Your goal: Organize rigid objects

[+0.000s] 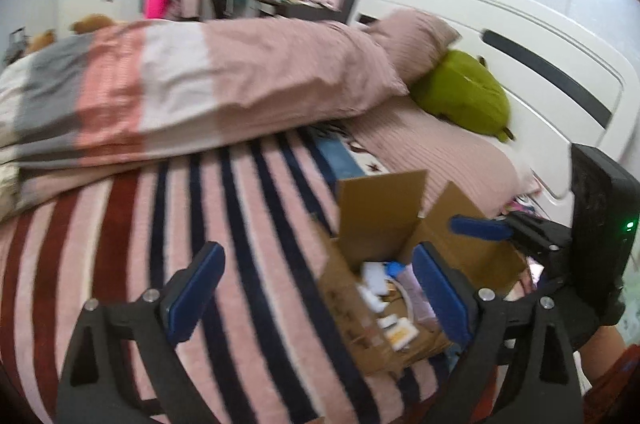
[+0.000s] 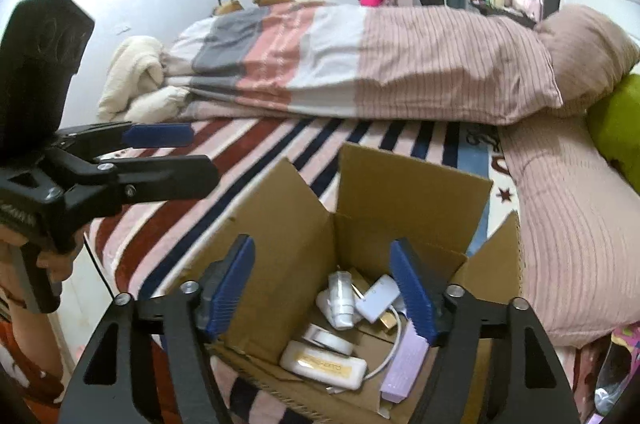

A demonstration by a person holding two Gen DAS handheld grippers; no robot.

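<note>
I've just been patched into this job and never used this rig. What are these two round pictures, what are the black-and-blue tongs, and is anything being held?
Each picture comes from a fisheye camera on a hand-held gripper, looking along its two blue-padded fingers. One view shows the left gripper open and empty over a striped blanket on a bed. The other shows the right gripper, also open and empty, above an open cardboard box. In the box lie a white case, a lilac bar, a white tape roll, a white adapter and a white cable. Nothing is held.
</note>
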